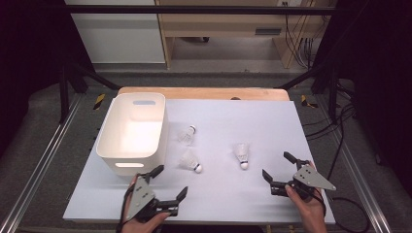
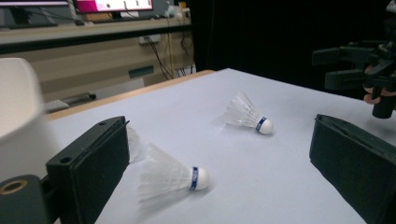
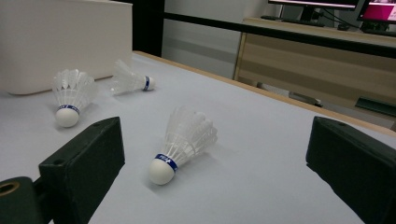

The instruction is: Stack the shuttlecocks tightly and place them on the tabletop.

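The pale grey table [image 1: 272, 126] carries everything, and the landmark on it is the deep white plastic bin with cut-out handles [image 1: 132, 132], standing at its left side. Judged from the layout, the work is getting the three shuttlecocks into that bin.

Just to the right of the bin lie two white feathered shuttlecocks with blue bands and white cork tips: the far shuttlecock [image 1: 187, 134] near the bin's right wall, and the near shuttlecock [image 1: 190, 160] by the bin's front right corner. A third shuttlecock [image 1: 241, 154] lies well to the right of the bin, apart from the others.

The left tool [image 1: 171, 182] hovers just in front of the bin, jaws spread wide and empty, and its own view looks past the near shuttlecock [image 2: 170, 175]. The right tool [image 1: 277, 166] sits farthest from the bin, also wide and empty, facing the third shuttlecock [image 3: 183, 140].

Risks, as I judge them: the bin is light and the left tool is close, so a careless swing could shove it. The shuttlecocks lie on their sides and would likely roll off in an arc if one jaw touches first. Squeezing the skirt rather than the cork could crush the feathers.
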Demonstrator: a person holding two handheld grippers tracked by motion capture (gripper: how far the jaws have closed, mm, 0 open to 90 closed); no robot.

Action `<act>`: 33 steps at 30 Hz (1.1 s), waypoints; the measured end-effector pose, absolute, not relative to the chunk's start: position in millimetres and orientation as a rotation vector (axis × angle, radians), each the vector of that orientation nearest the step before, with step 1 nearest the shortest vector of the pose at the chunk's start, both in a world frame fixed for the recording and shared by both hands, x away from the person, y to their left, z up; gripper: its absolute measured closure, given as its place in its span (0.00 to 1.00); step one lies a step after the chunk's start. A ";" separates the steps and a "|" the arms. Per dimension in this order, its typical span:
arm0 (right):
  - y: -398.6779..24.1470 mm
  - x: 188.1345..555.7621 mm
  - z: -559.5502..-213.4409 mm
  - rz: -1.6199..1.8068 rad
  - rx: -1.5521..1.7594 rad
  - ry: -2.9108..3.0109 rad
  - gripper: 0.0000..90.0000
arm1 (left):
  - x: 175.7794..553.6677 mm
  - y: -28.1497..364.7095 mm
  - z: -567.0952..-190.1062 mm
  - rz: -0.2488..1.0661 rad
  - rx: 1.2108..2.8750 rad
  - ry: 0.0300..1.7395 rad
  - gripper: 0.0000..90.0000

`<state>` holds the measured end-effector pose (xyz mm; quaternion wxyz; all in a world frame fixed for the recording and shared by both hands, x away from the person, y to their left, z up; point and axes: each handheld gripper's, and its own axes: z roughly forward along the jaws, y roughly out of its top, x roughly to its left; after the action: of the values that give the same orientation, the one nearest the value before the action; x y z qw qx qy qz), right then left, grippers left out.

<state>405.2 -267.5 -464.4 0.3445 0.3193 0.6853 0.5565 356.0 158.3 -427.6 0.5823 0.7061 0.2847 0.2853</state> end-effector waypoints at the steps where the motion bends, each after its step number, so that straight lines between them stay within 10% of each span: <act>1: -267.1 405.2 -464.4 1.446 0.827 1.780 0.05 | 363.2 146.0 -425.9 0.675 1.684 0.664 0.05; 33: -256.9 405.9 -465.9 1.460 0.795 1.844 0.04 | 462.8 87.8 -468.6 0.762 1.878 1.037 0.20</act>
<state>405.9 -256.9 -465.9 0.3232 0.3031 0.7029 0.5565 462.8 87.8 -468.6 0.4191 0.7491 0.4134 0.3038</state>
